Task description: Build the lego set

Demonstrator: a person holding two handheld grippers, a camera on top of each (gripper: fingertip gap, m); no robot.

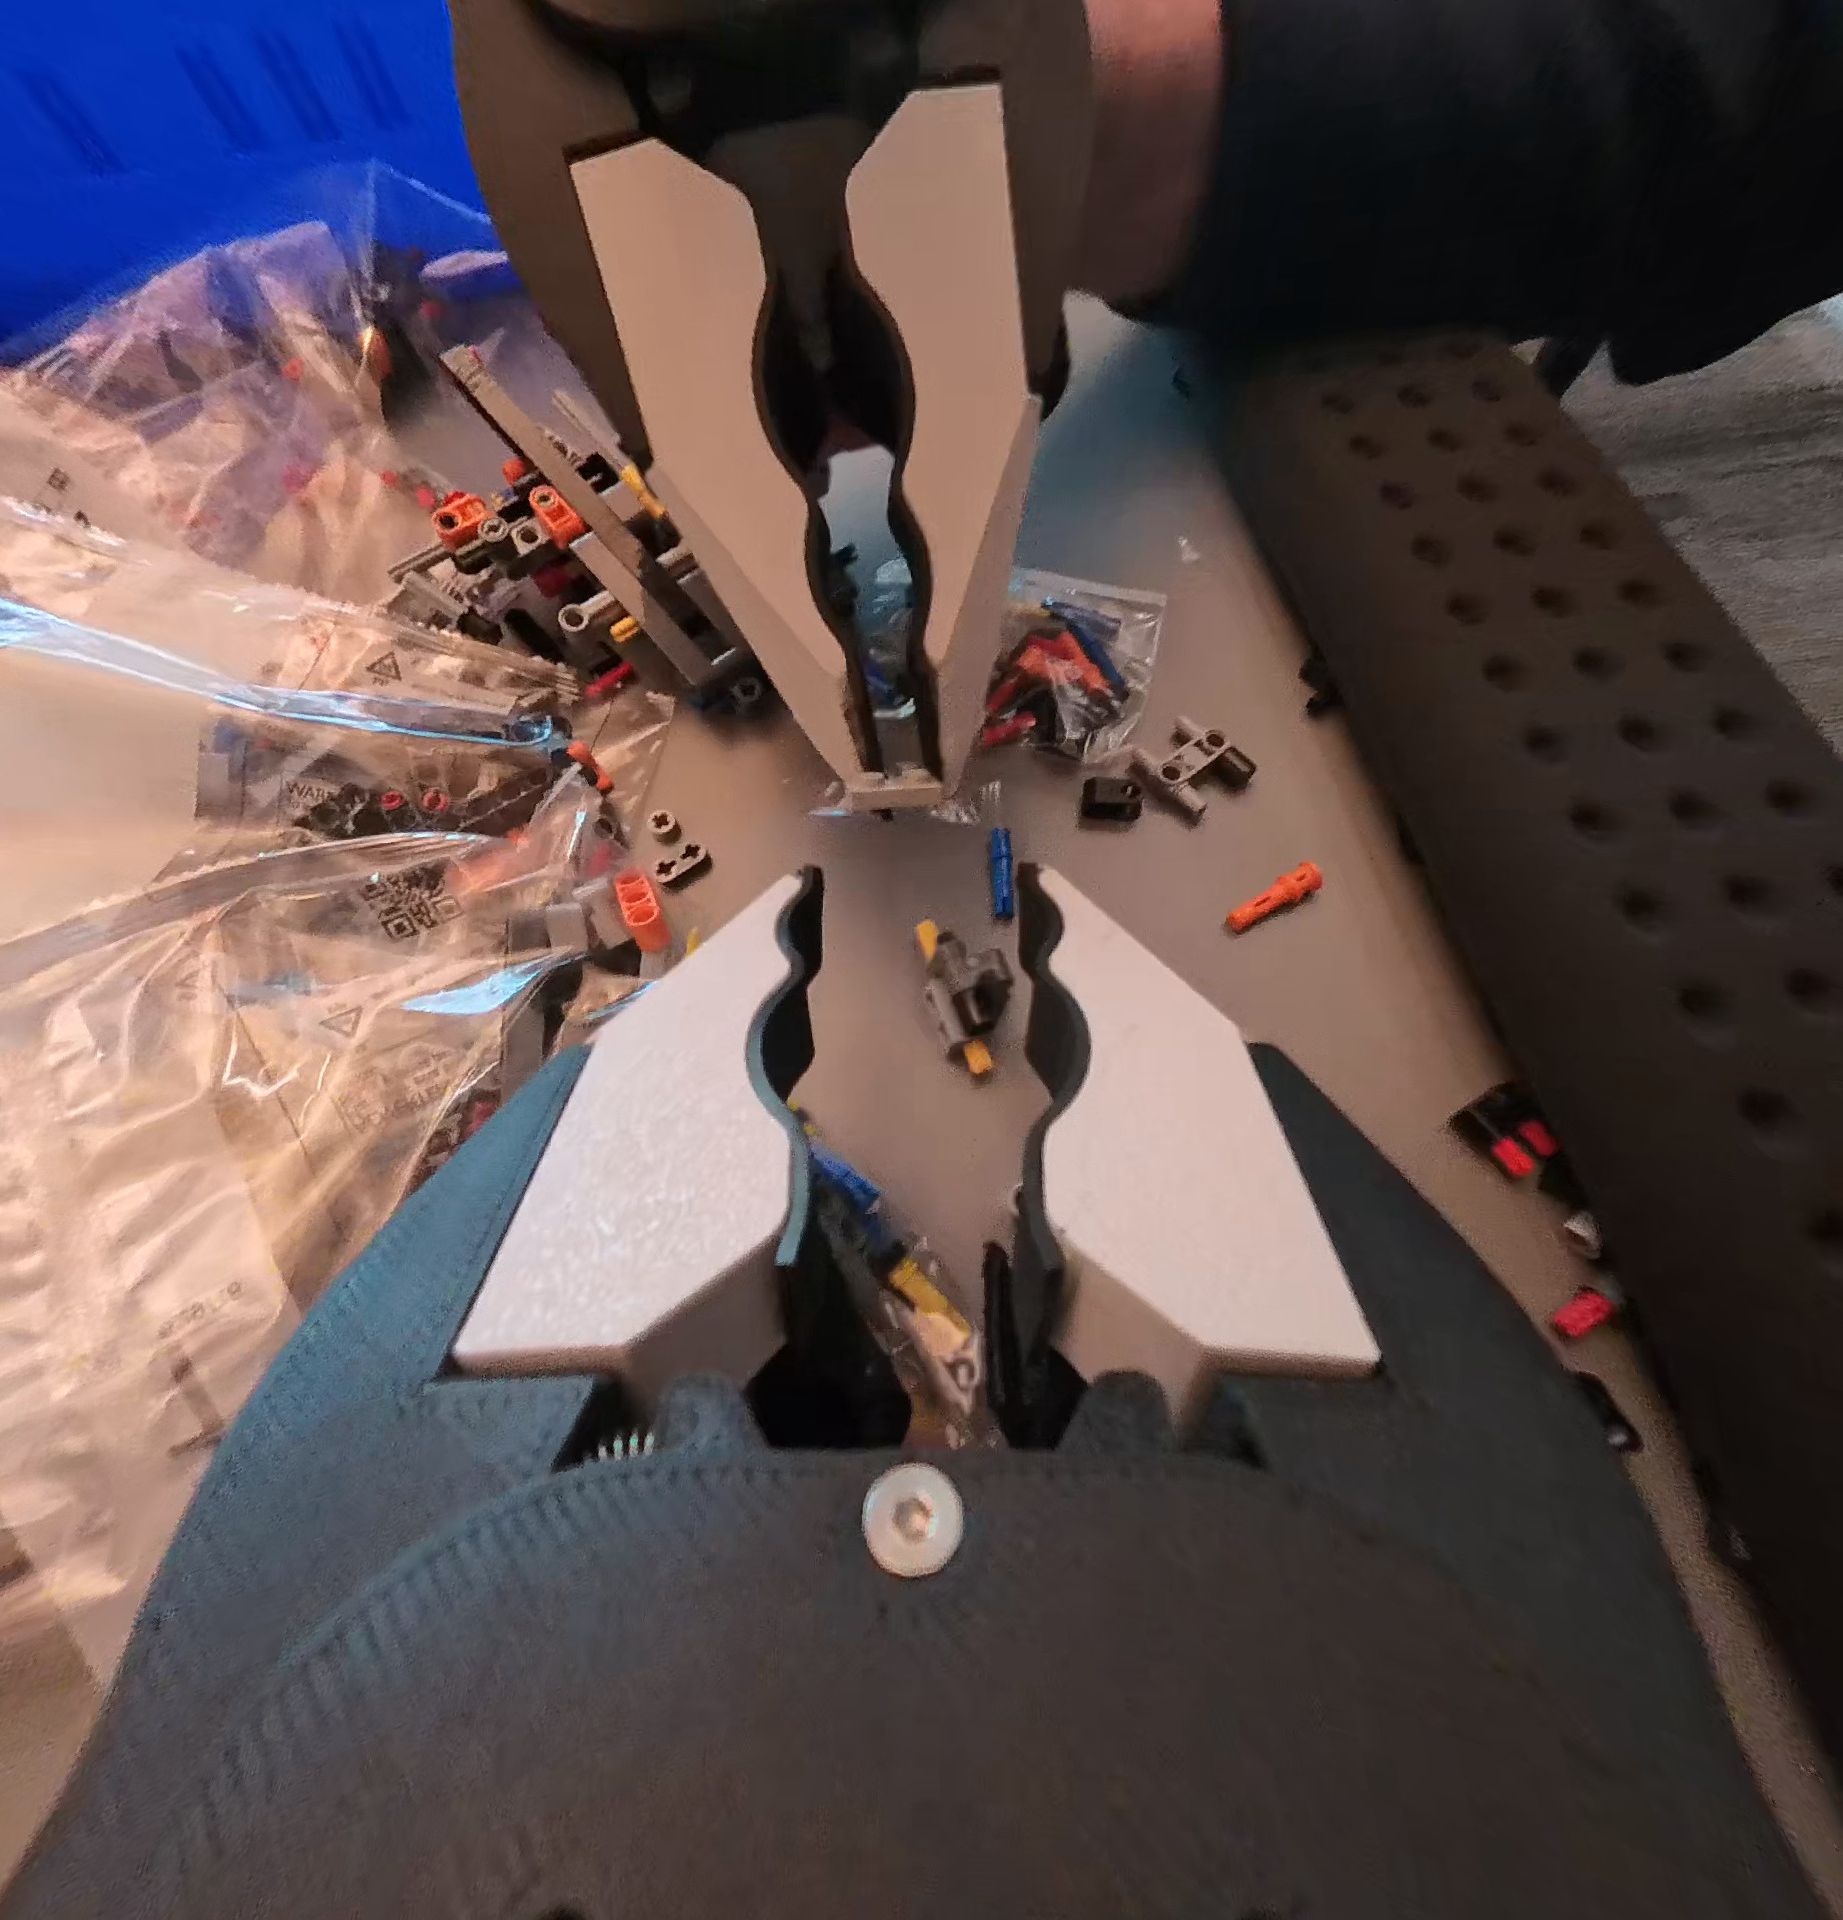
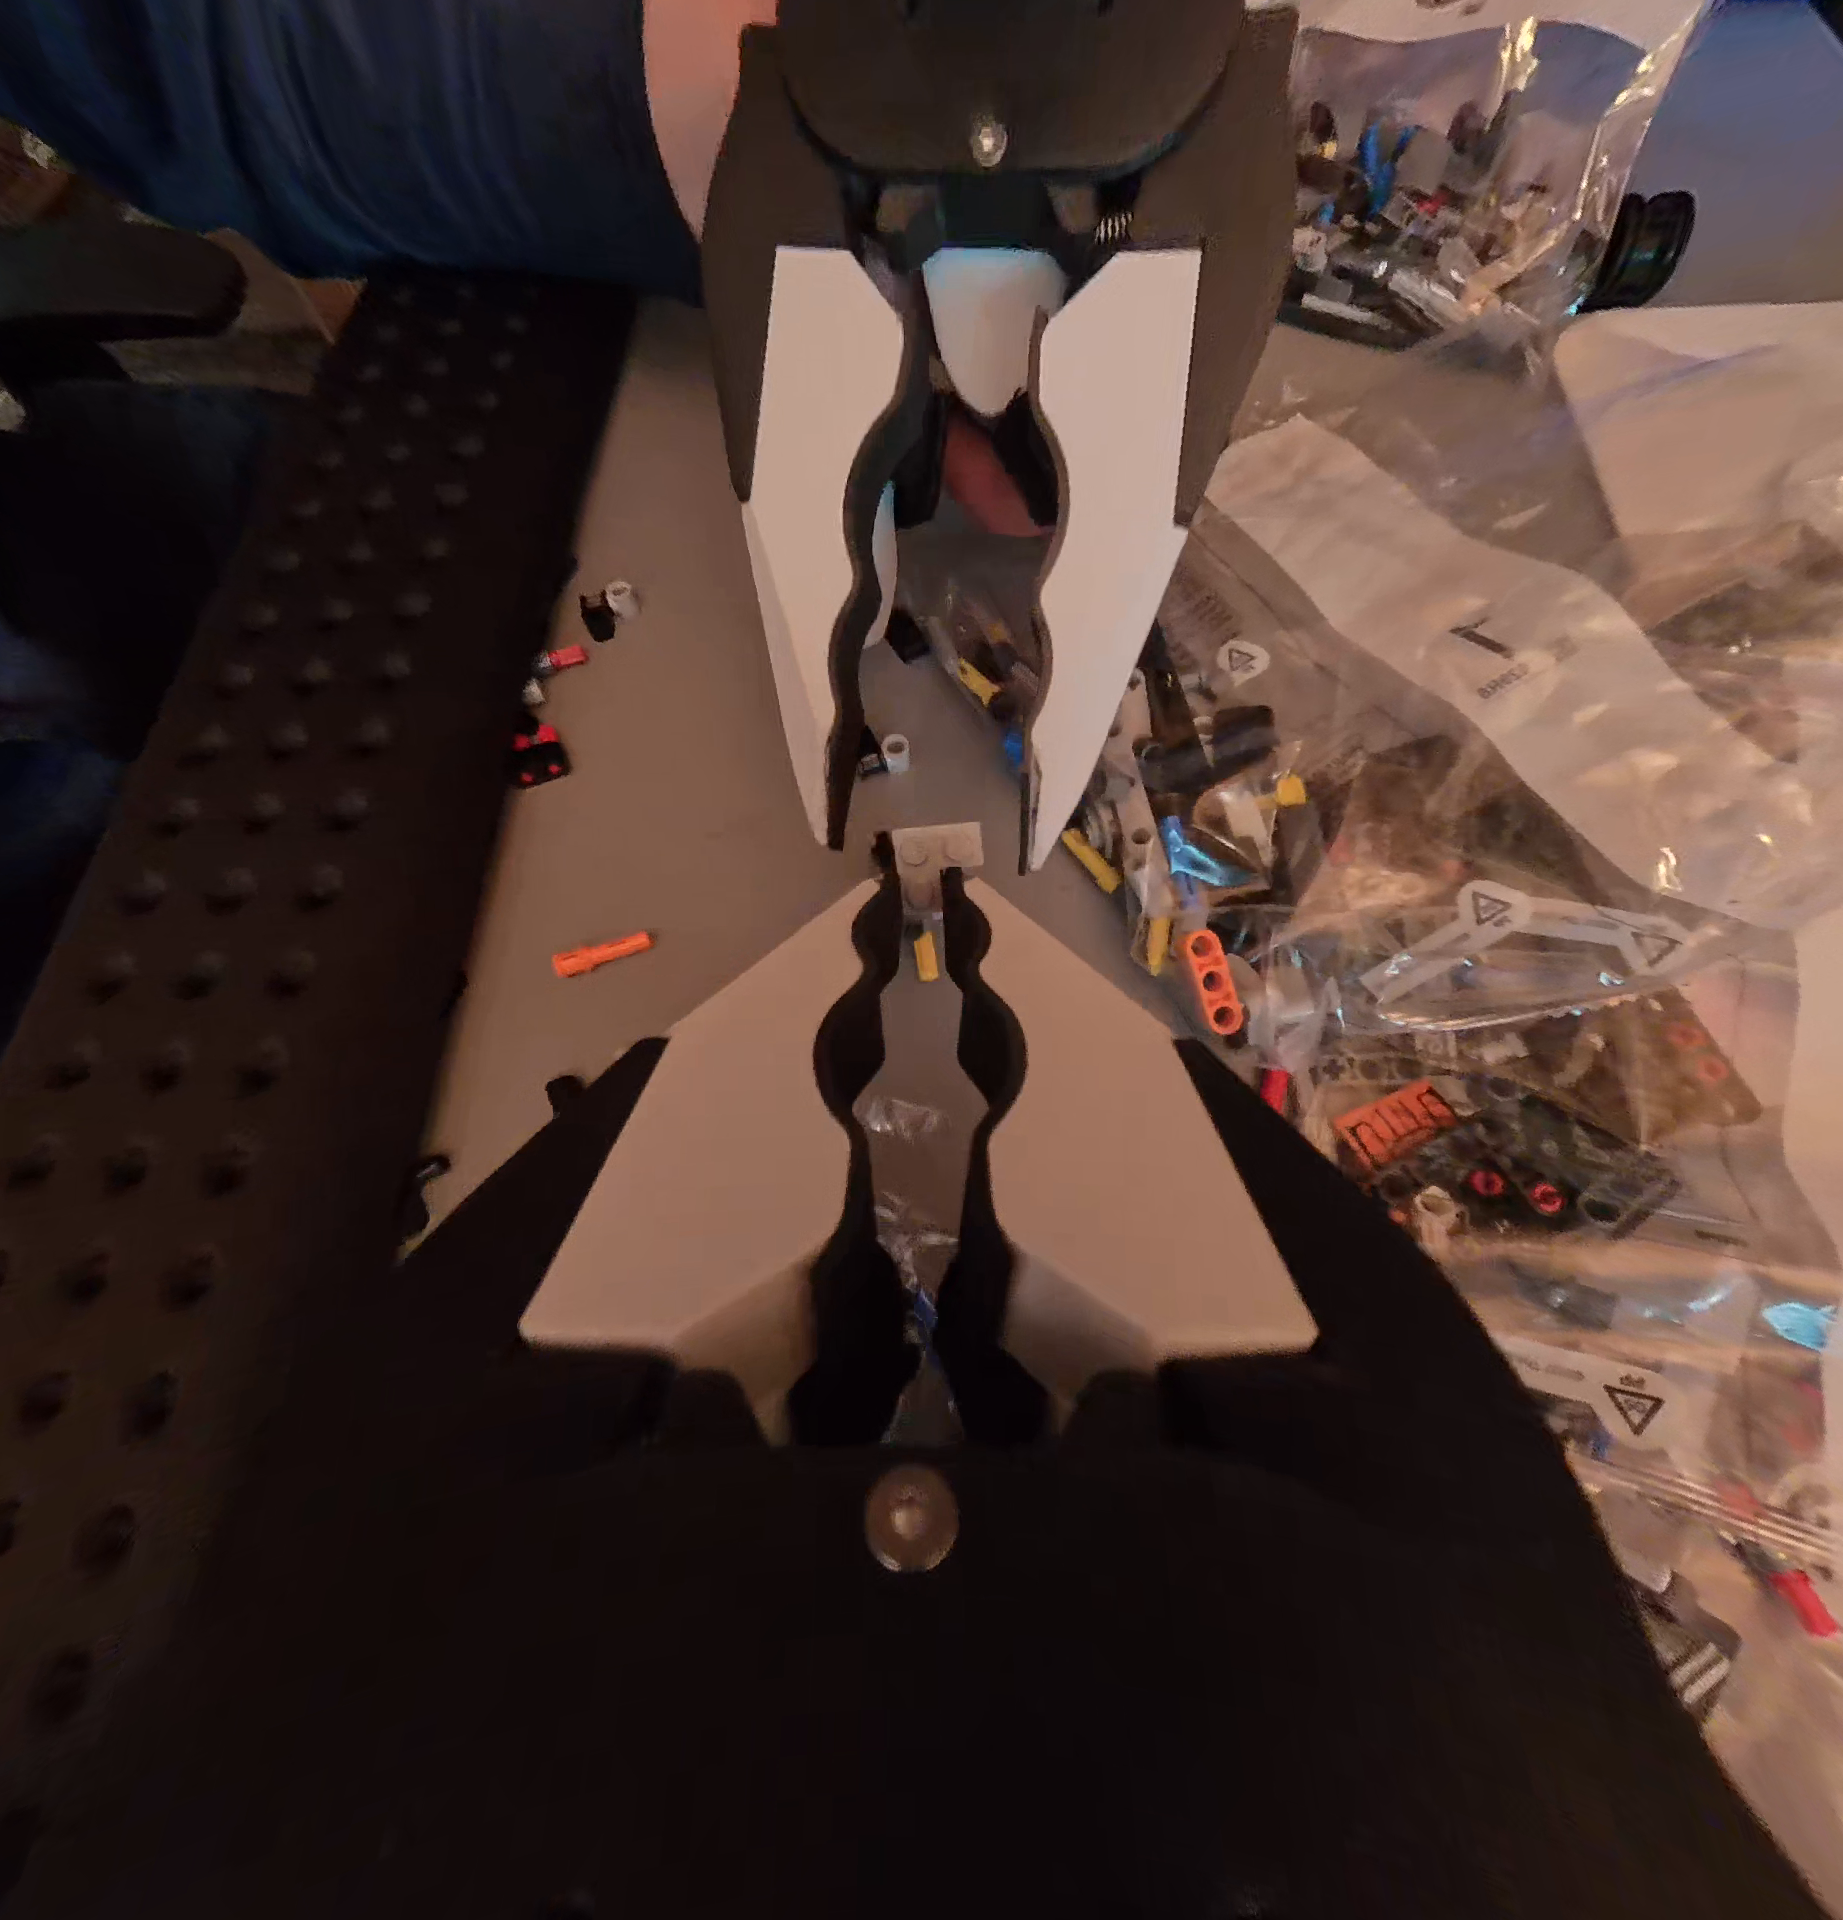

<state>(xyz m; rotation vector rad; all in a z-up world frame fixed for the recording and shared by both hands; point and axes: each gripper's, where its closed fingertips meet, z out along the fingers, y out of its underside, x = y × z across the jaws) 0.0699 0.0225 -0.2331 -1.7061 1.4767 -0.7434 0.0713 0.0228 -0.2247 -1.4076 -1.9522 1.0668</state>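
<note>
While a part-built frame (image 1: 584,551) stands at centre left, most pieces remain bagged (image 1: 221,831) — early days. Right gripper (image 2: 922,883) pinches a grey plate (image 2: 938,847); left gripper (image 1: 917,883) gapes, empty.

Your left gripper (image 1: 917,883) hovers with its fingers (image 1: 688,1091) spread apart over the grey tabletop (image 1: 1135,499), and between them lies a small grey-and-black piece on a yellow axle (image 1: 961,992), with a blue pin (image 1: 1001,871) just beyond. Facing you, the right gripper (image 1: 893,774) pinches a light grey plate (image 1: 889,795) at its tips. Clear parts bags (image 1: 221,831) spread to the left beside a partly built assembly (image 1: 574,561), while an orange pin (image 1: 1275,896) lies near the perforated black mat (image 1: 1623,779).
</note>
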